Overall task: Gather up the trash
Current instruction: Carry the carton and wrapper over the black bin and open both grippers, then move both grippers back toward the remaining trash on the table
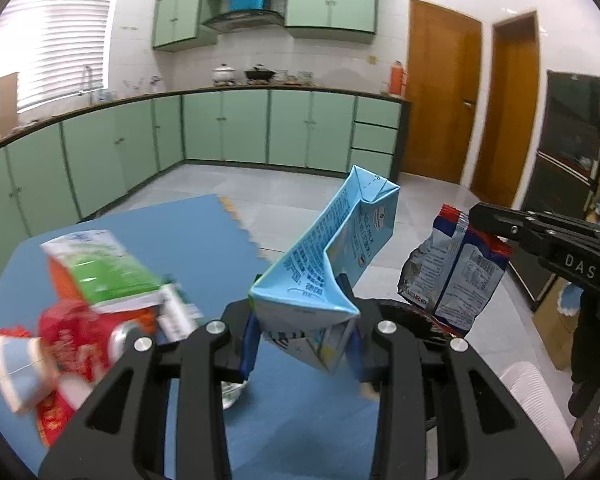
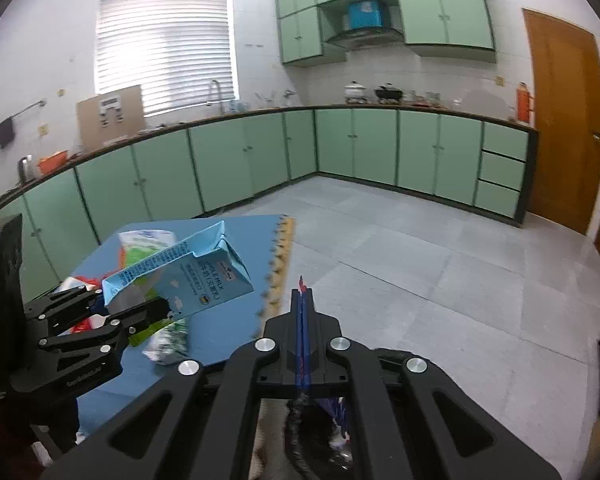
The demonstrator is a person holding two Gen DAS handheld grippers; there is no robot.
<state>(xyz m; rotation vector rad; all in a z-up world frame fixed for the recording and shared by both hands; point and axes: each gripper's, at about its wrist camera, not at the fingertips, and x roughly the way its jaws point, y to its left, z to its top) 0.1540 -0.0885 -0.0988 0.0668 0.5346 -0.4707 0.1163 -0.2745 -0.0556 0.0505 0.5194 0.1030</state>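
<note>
In the left wrist view, my left gripper (image 1: 304, 344) is clamped on a crushed light blue milk carton (image 1: 332, 256), which stands up tilted between the two fingers, above the blue table mat (image 1: 204, 248). To the left on this mat lies a blurred heap of other trash: a green and white carton (image 1: 108, 268), a red wrapper (image 1: 76, 336) and a small white and blue cup (image 1: 16, 364). At the right, my right gripper (image 1: 480, 220) comes in from the side and its jaws are pressed together on the top edge of a snack bag (image 1: 452, 276), which hangs down freely in the air, near the milk carton but apart from it. In the right wrist view, the fingers of the right gripper (image 2: 303, 320) are closed on the thin edge of the snack bag (image 2: 302, 312), and the rest of the bag is mostly hidden under the gripper body. At the left, the left gripper (image 2: 140, 312) holds the milk carton (image 2: 196, 276) over the table mat (image 2: 220, 320), with the green and white carton (image 2: 148, 248) behind it.
</note>
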